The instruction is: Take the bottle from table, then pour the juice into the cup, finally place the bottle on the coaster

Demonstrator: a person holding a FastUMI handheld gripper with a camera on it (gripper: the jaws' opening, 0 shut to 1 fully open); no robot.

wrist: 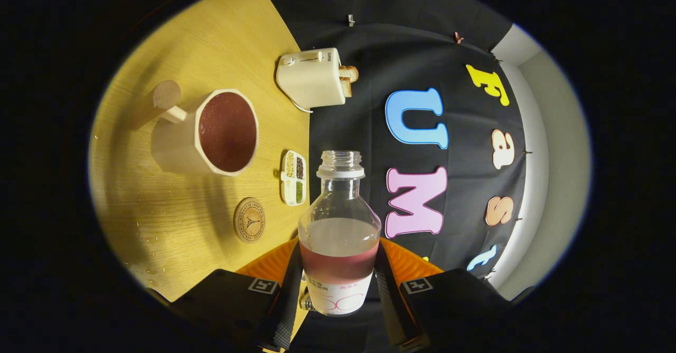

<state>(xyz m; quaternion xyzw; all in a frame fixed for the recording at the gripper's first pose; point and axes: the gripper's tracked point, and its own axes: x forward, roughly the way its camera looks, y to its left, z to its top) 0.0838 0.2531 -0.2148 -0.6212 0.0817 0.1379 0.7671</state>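
Clear glass bottle point(339, 237), uncapped, a band of red juice low in it, label at the base: it stands between the fingers of my tongs point(338, 295), both pressing its sides, so the tongs are narrowed to the bottle's width and clenched on it. The view is rolled, so the bench point(174, 226) runs up one side.

Cup point(211, 133), pale, wooden handle, red juice nearly to the brim: on the bench, well apart from the bottle. Pouring looks done.

Coaster point(249, 219), round cork, bare: between cup and tongs, near the bench edge. The bottle is not yet on it.

Risks, as I judge them:
- Open neck plus leftover juice: any careless roll on the way down could spill it.
- Small coaster beside the edge: an off-centre landing could tip the bottle or send it off the bench.
- Full cup close by: a swing too wide could knock it.
- Droplets on the wood: possibly slippery footing.

Also present: toaster point(311, 77) with bread, small compartment box point(293, 177).
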